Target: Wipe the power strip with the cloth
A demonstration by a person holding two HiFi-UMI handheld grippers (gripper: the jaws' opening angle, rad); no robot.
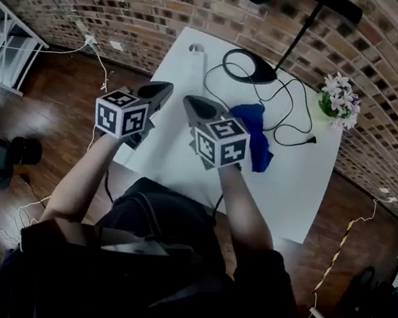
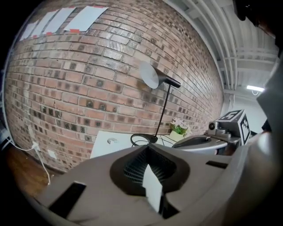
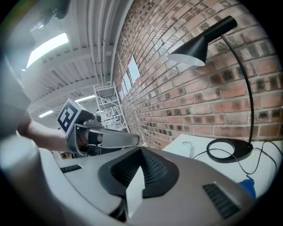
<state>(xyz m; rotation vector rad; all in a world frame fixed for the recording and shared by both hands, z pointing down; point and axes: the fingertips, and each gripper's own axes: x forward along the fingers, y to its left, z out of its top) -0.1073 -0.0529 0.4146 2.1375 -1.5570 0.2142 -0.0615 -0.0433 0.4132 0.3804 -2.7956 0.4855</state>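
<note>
The white power strip [image 1: 195, 66] lies lengthwise on the white table [image 1: 292, 183], toward its far left; its end also shows in the right gripper view [image 3: 189, 148]. A crumpled blue cloth [image 1: 259, 140] rests near the table's middle, just right of my right gripper [image 1: 188, 99]; a corner of the cloth [image 3: 249, 185] peeks past that gripper's body. My left gripper [image 1: 168, 86] hovers over the table's left edge, beside the strip's near end. Both grippers are shut with nothing between their jaws, and they are held above the table side by side.
A black desk lamp stands at the back, its round base [image 1: 251, 67] beside the strip and its black cord [image 1: 292, 128] looping across the table past the cloth. A small pot of flowers [image 1: 341, 102] sits at the far right corner. A brick wall [image 2: 101, 75] lies behind the table.
</note>
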